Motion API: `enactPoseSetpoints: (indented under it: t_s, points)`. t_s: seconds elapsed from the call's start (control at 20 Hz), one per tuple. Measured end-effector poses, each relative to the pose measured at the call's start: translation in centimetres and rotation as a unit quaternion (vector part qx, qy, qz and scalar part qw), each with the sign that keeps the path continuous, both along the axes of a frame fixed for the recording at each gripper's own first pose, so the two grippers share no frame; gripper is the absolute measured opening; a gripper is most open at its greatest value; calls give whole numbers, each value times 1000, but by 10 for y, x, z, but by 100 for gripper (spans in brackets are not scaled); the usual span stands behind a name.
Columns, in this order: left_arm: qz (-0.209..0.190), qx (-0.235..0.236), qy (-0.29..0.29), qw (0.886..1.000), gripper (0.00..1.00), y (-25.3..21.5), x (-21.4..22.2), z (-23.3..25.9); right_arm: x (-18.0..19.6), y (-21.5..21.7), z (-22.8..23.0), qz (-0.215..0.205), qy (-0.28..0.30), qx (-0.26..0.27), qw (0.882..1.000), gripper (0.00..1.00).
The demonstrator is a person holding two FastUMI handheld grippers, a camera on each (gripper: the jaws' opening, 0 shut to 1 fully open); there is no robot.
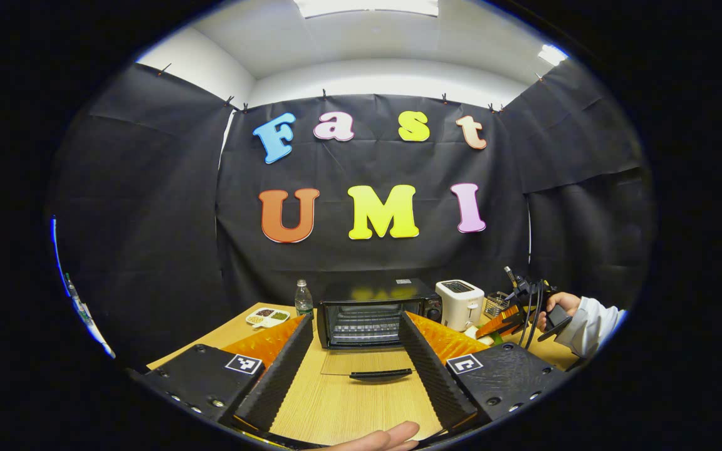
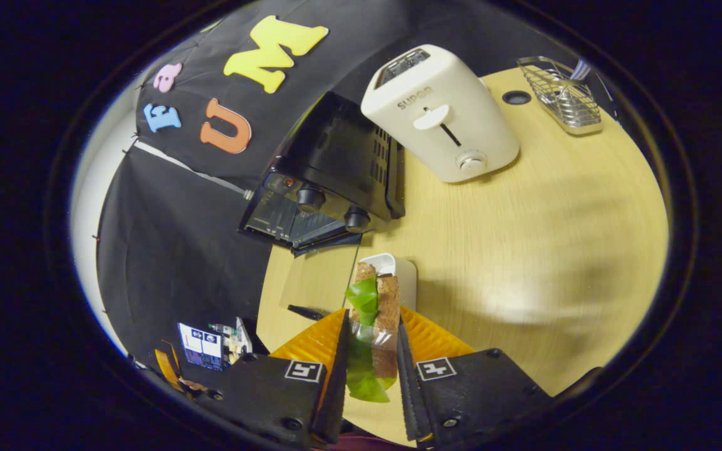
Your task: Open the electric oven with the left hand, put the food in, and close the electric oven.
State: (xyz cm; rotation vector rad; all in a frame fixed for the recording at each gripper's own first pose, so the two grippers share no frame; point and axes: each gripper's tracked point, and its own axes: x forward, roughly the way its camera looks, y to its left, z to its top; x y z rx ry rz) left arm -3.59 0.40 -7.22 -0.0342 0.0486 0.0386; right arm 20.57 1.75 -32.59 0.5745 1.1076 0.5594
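Left gripper (image 1: pixel 351 351) jaws apart, facing the oven (image 1: pixel 376 313) at 12 o'clock, door (image 1: pixel 367 366) down on the desk (image 1: pixel 336 407). Right gripper (image 2: pixel 370 357) jaws clamp the sandwich (image 2: pixel 376 313) — toaster (image 2: pixel 442 113) at 1 o'clock.

a staged recording booth is being shown, not a real kitchen: black cloth (image 1: pixel 148 207) is being pinned up as walls, while an oven (image 1: pixel 373 313), toaster (image 2: pixel 442 113) and wire rack (image 2: pixel 558 94) are being displayed on one wooden table (image 2: pixel 555 250).

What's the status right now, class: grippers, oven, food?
Left gripper open, facing oven, door down flat. Right gripper shut on sandwich, above white dish. Nothing seen blocking the oven mouth.
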Motion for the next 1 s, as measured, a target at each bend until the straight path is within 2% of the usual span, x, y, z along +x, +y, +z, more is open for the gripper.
enactPoseSetpoints:
  t_s: [0.05,0.1,0.2,0.4,0.7,0.8,1.0]
  points:
    - [2,-2,-3,1000,91,1,-1,1,-5,-2,10,-5,-14,1,1000,41]
    - [0,-6,-5,1000,91,0,0,2,-9,-1,18,-9,-22,3,1000,31]
    - [-2,-14,-8,1000,91,1,-1,2,-17,5,34,-21,-38,18,999,41]
    - [0,-17,-13,1000,91,14,-4,4,-32,39,54,-31,-62,50,996,41]
    - [16,-30,-16,999,92,40,-7,1,-43,122,50,-46,-79,114,989,41]
    - [33,-15,-19,999,91,54,-7,-1,-41,151,46,-72,-75,142,984,41]
    - [32,-25,-14,999,91,58,-4,-9,-8,190,49,-161,-121,199,959,41]
